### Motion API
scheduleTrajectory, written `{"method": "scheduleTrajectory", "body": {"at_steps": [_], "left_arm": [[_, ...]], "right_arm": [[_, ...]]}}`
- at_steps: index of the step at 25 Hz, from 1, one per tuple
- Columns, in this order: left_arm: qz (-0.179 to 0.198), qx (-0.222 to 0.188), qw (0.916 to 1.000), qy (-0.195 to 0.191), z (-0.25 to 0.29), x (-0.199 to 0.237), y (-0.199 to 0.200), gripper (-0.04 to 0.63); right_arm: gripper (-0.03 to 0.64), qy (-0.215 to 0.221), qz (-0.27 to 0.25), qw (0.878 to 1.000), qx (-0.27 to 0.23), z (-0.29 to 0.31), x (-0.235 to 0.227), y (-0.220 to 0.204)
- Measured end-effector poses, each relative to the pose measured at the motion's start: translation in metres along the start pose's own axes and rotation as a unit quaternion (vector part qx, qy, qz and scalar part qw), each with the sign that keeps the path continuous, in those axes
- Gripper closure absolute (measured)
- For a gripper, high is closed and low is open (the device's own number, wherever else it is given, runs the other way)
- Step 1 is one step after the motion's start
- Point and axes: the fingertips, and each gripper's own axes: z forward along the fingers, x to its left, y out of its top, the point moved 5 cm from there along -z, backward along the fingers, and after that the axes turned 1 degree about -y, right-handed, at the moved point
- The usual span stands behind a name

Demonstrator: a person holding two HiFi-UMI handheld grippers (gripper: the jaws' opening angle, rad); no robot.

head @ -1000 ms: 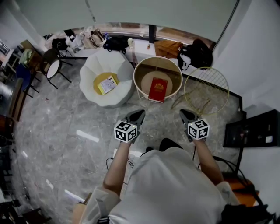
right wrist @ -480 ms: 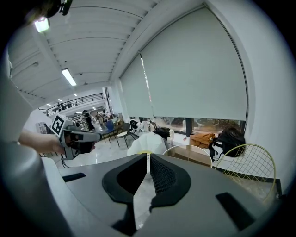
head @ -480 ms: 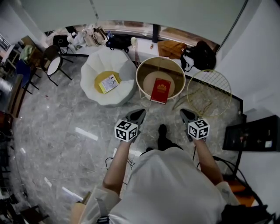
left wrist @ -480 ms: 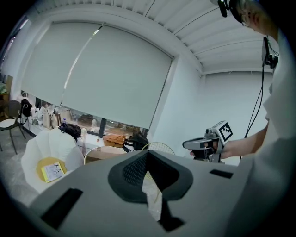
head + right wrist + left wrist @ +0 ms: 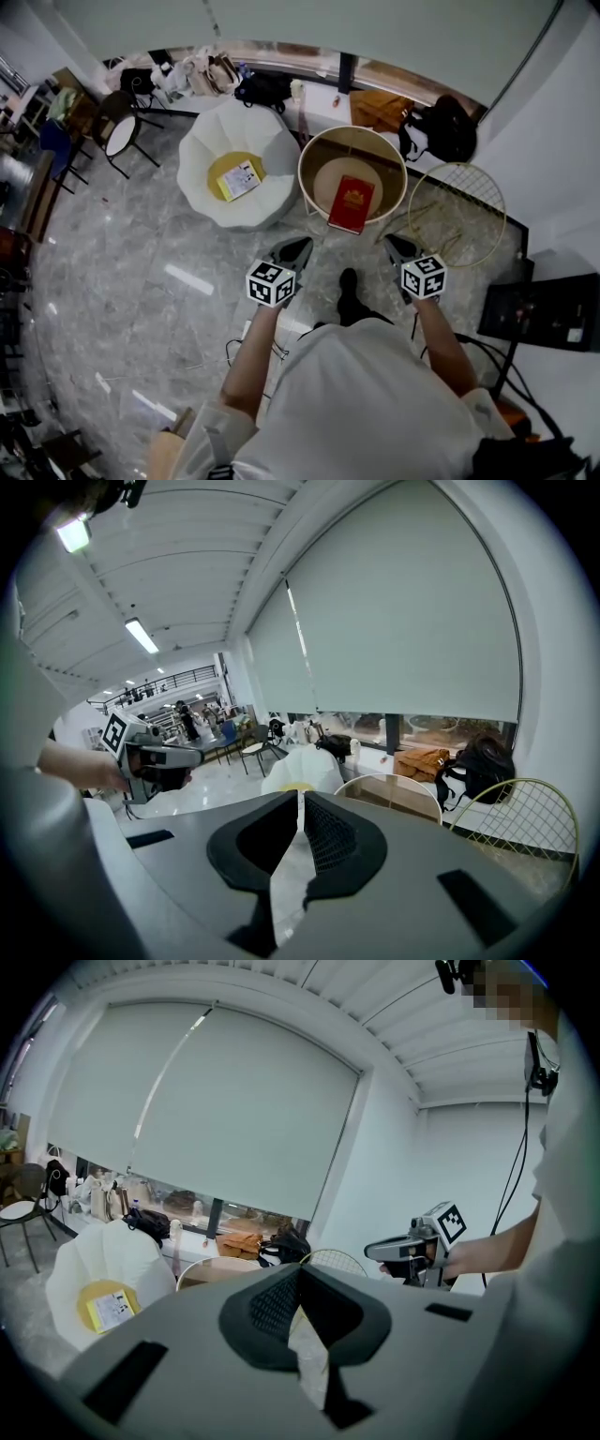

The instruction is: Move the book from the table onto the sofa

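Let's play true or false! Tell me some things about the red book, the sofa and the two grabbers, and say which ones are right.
1. The book lies on the round table. True.
2. The left gripper holds the book. False: it is shut, holds nothing and is short of the table.
3. The right gripper is wide open. False: its jaws are shut, with nothing between them.
4. In the head view, the white sofa stands left of the table. True.
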Motion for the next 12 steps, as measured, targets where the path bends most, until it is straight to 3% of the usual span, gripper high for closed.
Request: {"method": "scheduleTrajectory", "body": {"at_steps": [12], "left_arm": [[-0.039,0.007,0.9992,0.009,0.066,0.043,0.026,0.594]], "right_arm": [[0.574,0.022,0.008,0.999,0.026,0.060,-0.062,0.026]]}}
